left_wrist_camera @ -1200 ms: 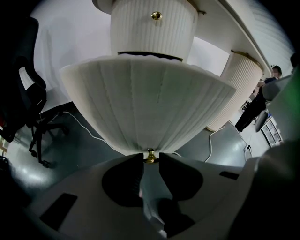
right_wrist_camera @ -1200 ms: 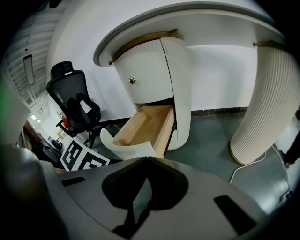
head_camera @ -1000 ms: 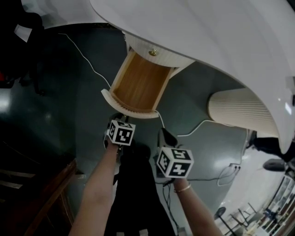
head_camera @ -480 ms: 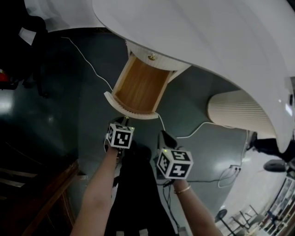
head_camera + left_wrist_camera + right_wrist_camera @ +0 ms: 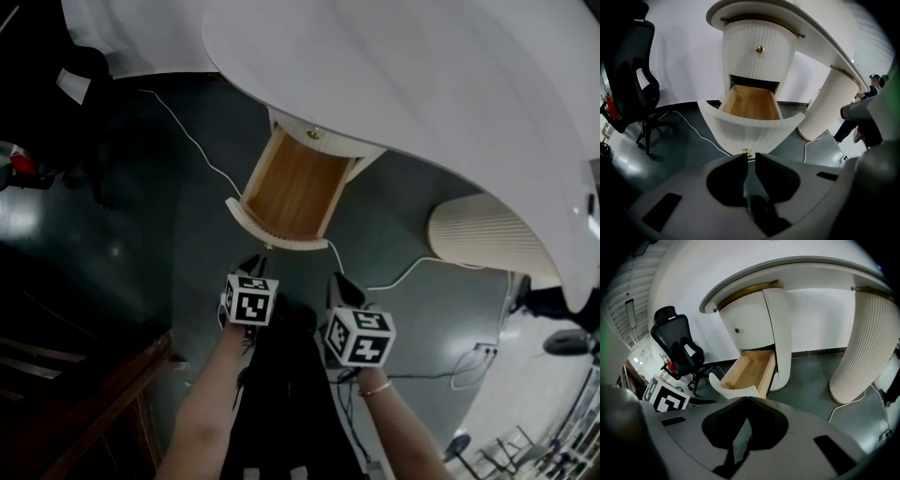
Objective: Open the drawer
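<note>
Drawer: the lower drawer with a white fluted curved front (image 5: pixel 281 211) stands pulled out of the rounded white fluted cabinet (image 5: pixel 759 54) under the white curved table (image 5: pixel 422 75); it hangs over the dark grey-green floor (image 5: pixel 141 216).
Inside: pale, smooth wood; I see only its bare bottom and sides.
Knobs: a small brass knob (image 5: pixel 748 153) sits low on the drawer's front; a second brass knob (image 5: pixel 760 48) sits on the shut upper front.
My left gripper (image 5: pixel 253 265): my jaws have just been closing and now stand narrowly apart, nothing between them; the drawer's knob lies just beyond their tips.
My right gripper (image 5: pixel 337 281): jaws together at the tips, holding nothing, beside the left one and short of the drawer.
Left gripper view only: the drawer's ribbed front face-on.
Right gripper view only: the drawer's wooden side, seen from an angle, and my left gripper's marker cube.
Nearby: a ribbed cream pedestal (image 5: pixel 487 230), a black office chair (image 5: pixel 633 70), a thin white cable (image 5: pixel 187 141) on the floor.
</note>
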Tool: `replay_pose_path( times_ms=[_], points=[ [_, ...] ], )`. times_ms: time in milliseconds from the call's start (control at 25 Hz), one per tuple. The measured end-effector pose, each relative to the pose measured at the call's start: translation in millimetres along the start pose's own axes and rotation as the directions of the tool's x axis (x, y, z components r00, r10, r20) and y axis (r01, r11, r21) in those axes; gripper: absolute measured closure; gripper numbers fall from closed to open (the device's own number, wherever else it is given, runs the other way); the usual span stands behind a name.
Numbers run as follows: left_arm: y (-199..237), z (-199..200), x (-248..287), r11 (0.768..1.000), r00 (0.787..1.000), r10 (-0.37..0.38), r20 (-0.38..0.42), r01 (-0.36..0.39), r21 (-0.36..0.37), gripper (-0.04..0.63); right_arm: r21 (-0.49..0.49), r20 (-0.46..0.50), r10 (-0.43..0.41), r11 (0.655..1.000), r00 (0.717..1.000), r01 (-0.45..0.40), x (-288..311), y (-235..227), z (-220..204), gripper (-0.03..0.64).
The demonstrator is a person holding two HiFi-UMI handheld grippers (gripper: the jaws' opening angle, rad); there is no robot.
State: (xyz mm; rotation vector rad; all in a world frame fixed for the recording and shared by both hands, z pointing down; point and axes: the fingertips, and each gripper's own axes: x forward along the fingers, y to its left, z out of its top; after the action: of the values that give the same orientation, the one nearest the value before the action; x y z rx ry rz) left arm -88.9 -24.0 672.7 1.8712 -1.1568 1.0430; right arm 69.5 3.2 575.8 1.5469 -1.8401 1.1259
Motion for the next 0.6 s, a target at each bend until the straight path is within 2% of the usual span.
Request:
replay_pose_path(
  times_ms=[240,600],
  points=[
    [-2.9,2.8,-25.6,1.0,1.0,-0.002,0.023,0.002,-0.029,0.552,-0.009,-0.012,-0.011,1.0,1.0,0.011,-9.5,-3.7,-2.8,0.614],
    [-3.6,19.8,-64.1,1.0,0.998,0.004,0.059,-0.003,-0.021,0.572,-0.012,-0.011,-0.006,1.0,1.0,0.006,-19.4,1.1,4.8,0.614]
  ],
)
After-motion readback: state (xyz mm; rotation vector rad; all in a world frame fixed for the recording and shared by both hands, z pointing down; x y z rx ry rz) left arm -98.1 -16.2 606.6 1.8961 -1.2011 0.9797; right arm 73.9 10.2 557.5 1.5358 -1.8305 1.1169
